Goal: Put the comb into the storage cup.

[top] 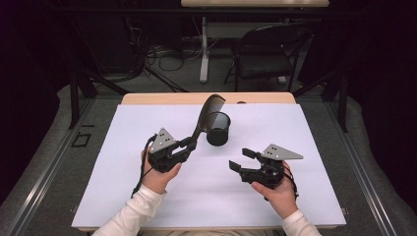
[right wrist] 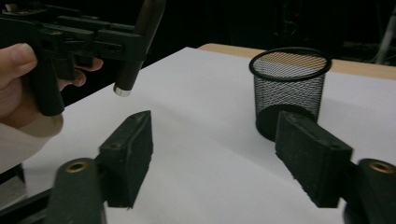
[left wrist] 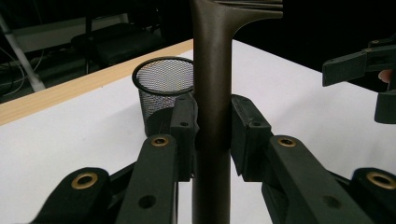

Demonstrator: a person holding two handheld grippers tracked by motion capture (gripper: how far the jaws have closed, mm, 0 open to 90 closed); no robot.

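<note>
A dark comb point(top: 209, 112) stands tilted up in the air, its toothed head over the rim of a black mesh cup point(top: 218, 129). My left gripper point(top: 189, 143) is shut on the comb's handle point(left wrist: 212, 93), with both pads pressed against it. The mesh cup point(left wrist: 161, 91) stands upright just beyond that grip. My right gripper point(top: 241, 160) hovers at the right, jaws apart with nothing between them. In the right gripper view, the right gripper point(right wrist: 219, 158) points toward the cup point(right wrist: 289, 88), and the comb's handle end point(right wrist: 128, 74) hangs at the upper left.
A white sheet point(top: 147, 196) covers the wooden table point(top: 147, 98). Behind the table stand a black folding chair point(top: 265, 54), a desk leg point(top: 203, 49) and floor cables.
</note>
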